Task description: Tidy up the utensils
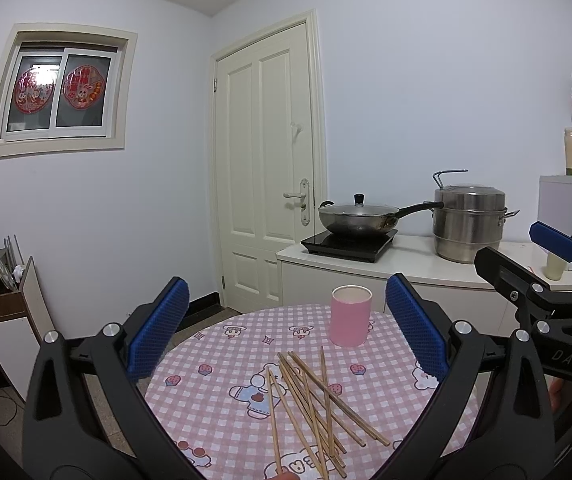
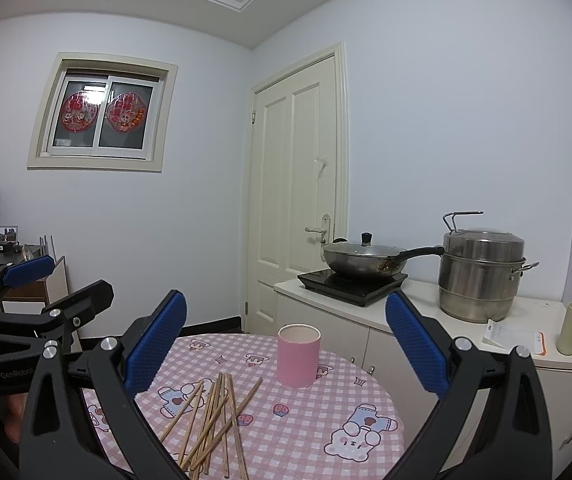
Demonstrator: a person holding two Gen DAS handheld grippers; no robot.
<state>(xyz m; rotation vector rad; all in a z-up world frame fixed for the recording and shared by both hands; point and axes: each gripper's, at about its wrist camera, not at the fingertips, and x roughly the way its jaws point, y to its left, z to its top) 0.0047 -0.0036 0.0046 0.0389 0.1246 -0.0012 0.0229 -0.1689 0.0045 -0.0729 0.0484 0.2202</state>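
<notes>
The left claw hung above the near edge of the round surface, its blue-padded fingers spread wide with nothing between them. The right claw hovered beside it at much the same height, fingers equally wide apart and empty; in the left wrist view it showed at the right edge, and there too its blue pad stood well clear of the opposite finger. On the pink checked cloth covering the surface lay a loose pile of wooden chopsticks, crossing one another at shallow angles, some ends reaching toward the near rim. In the right wrist view the same pile sat to the left of centre. A pink cup stood upright farther back on the cloth, near the chopsticks but apart from them, and its open mouth looked empty. Behind the surface, a white counter carried an induction hob with a lidded wok on it and a stacked steel steamer pot just to its right.
</notes>
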